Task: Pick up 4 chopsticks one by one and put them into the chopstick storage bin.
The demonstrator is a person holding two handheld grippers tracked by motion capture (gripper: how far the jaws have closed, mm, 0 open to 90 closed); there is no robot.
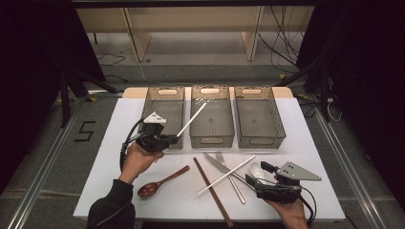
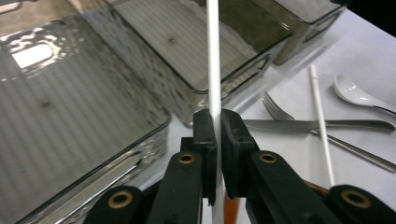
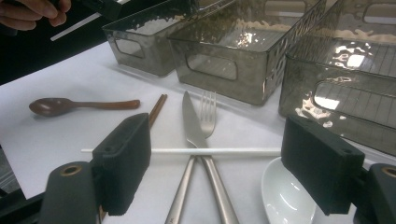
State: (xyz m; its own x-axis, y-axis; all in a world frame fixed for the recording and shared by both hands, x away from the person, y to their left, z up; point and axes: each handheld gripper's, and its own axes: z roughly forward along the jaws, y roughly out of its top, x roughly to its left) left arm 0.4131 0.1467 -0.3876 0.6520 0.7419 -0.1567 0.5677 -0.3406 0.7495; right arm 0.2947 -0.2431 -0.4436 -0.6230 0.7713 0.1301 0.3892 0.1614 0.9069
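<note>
The left gripper (image 1: 175, 139) pinches 1 white chopstick (image 1: 192, 119) near its lower end, so most of the stick juts out unsupported; my guess is it could pivot in the pads or knock the rim of the middle bin (image 1: 212, 117), over which its tip hangs, toward the surface's far edge. The right gripper (image 3: 217, 170) rests with jaws spread near the surface's near right corner, above the second white chopstick (image 3: 187, 151).

Overhead light falls brightly on the white table (image 1: 143, 191); the room around it lies dark. Glare glints off the grey bins (image 3: 243, 42) in both gripper views. Near jaws look soft; shadows stay faint.
</note>
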